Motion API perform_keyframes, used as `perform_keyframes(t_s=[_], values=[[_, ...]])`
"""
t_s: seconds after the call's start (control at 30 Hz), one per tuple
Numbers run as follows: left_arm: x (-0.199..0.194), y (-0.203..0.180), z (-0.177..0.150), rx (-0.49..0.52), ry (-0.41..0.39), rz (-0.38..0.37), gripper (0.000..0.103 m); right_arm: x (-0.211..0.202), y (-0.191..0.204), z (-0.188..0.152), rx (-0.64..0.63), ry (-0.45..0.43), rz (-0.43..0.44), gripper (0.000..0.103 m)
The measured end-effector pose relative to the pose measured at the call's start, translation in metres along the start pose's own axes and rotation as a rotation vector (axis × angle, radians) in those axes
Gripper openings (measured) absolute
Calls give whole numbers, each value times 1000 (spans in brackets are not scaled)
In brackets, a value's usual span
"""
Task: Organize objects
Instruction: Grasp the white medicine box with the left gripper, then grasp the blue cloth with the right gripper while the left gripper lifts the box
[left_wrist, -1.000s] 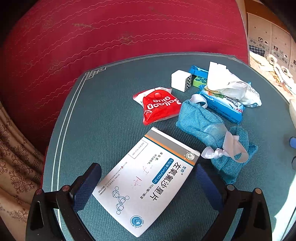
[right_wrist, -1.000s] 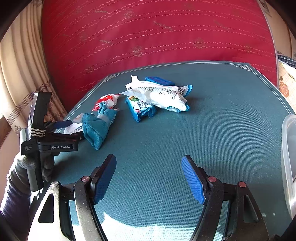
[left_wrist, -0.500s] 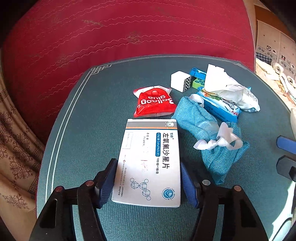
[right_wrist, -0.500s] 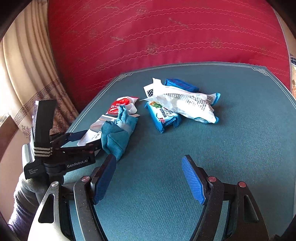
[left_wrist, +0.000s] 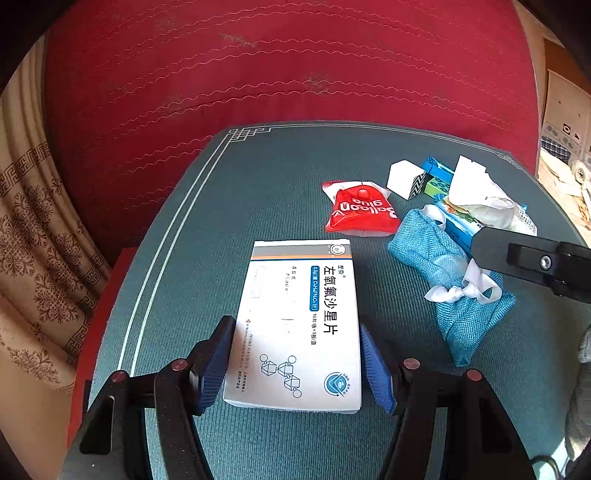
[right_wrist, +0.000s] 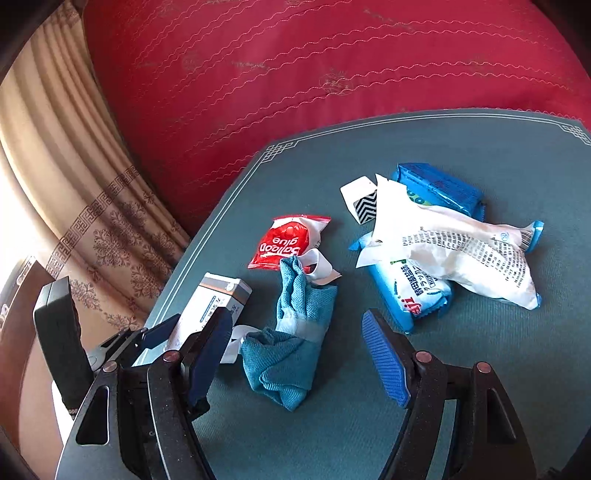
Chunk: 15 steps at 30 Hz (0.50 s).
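A white medicine box (left_wrist: 295, 314) lies flat on the teal mat (left_wrist: 258, 184). My left gripper (left_wrist: 295, 354) is shut on it, with a blue pad pressed against each long side near the box's near end. In the right wrist view the same box (right_wrist: 218, 299) shows at the left, partly hidden behind my right gripper's left finger. My right gripper (right_wrist: 295, 332) stands open just above a crumpled blue cloth pouch (right_wrist: 291, 350) with white ribbon, without touching it. One finger of it enters the left wrist view at the right (left_wrist: 517, 254), over the pouch (left_wrist: 454, 295).
Behind the pouch lie a red "Balloon glue" packet (right_wrist: 288, 240), a white block with a zigzag face (right_wrist: 360, 201), a blue wipes pack (right_wrist: 410, 291), a crumpled white wrapper (right_wrist: 461, 251) and a blue packet (right_wrist: 439, 184). A red quilted cushion (left_wrist: 258, 74) rises behind; a curtain (left_wrist: 33, 240) hangs left.
The left jaws closed from wide open onto the box, which now lies straight between them. The right gripper swept left across the mat to hover over the blue pouch, still open.
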<state>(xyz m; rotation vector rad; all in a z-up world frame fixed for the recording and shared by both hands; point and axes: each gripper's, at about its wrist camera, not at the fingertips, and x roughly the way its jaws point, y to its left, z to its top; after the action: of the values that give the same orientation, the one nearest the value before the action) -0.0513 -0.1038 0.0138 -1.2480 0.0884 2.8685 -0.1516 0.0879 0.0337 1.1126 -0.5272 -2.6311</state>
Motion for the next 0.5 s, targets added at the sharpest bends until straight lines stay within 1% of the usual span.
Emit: perform_keyframes(t_s=[0.13,0.27,0.37,0.4,0.43,0.5], values=[[2,-1,-2,-1,9,7,68,23,-5,8,45,50,22,74],[3,-1,-2,6,5,7,68,40,-10,7,74,103,33,73],[4,-1,-2,9,8,6,68,44,-8,5,46,107,18,65],[3,-2,-3,9,9,4,68,45,-7,5,40,112,21,60],[4,-2,-3,10,10,3,68,44,-7,3,36,115,25,56],[4,-3,-4,14,8,6,68,42,-5,2,16,110,15,54]])
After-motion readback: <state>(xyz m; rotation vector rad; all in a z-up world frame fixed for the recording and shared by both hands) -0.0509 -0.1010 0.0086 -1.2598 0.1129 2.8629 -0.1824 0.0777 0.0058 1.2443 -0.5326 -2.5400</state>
